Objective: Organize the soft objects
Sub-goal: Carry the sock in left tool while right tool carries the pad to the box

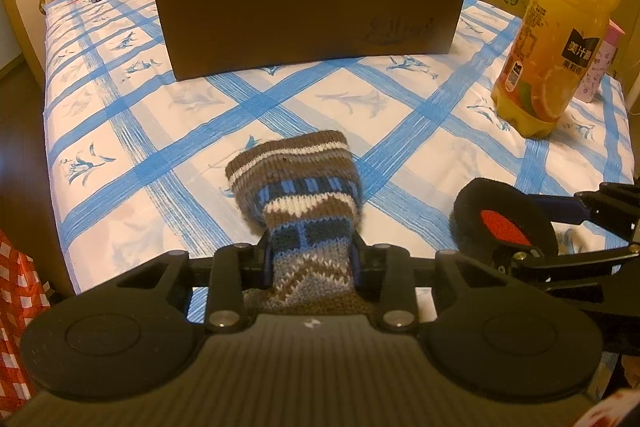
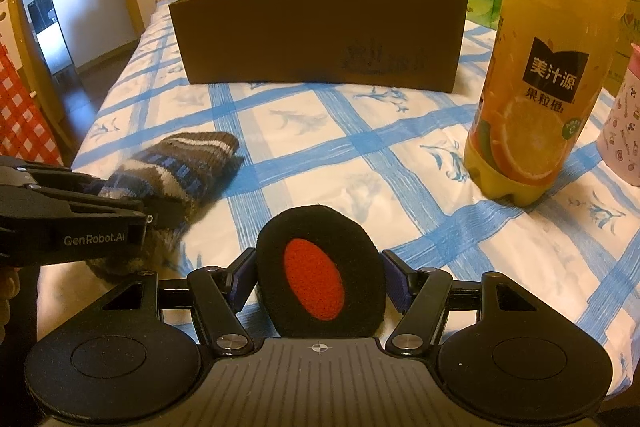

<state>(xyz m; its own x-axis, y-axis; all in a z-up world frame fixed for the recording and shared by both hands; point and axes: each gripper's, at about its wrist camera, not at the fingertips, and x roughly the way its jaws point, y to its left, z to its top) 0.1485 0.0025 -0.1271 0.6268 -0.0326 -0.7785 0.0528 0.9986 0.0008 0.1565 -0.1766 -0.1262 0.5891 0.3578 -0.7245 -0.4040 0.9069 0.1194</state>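
nearby | juice bottle (image 2: 536, 75) right of earmuff (image 2: 320, 275) | box (image 1: 308, 15) behind sock (image 1: 296, 187)

One knitted sock (image 1: 296, 179); one earmuff (image 2: 320, 267); one box (image 1: 312, 19); one juice bottle (image 1: 560, 39).

A brown, white and blue striped knitted sock (image 1: 298, 187) lies ahead of the left gripper; a black fuzzy pad with a red oval centre (image 2: 316, 275) sits between the right gripper's fingers; beyond both, white cloth with blue checks (image 1: 200, 131).

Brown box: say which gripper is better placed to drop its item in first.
Roughly even, slight edge left. The left gripper pinches the knitted sock, facing the brown box squarely. The right gripper holds the black-and-red pad, nearer the juice bottle.
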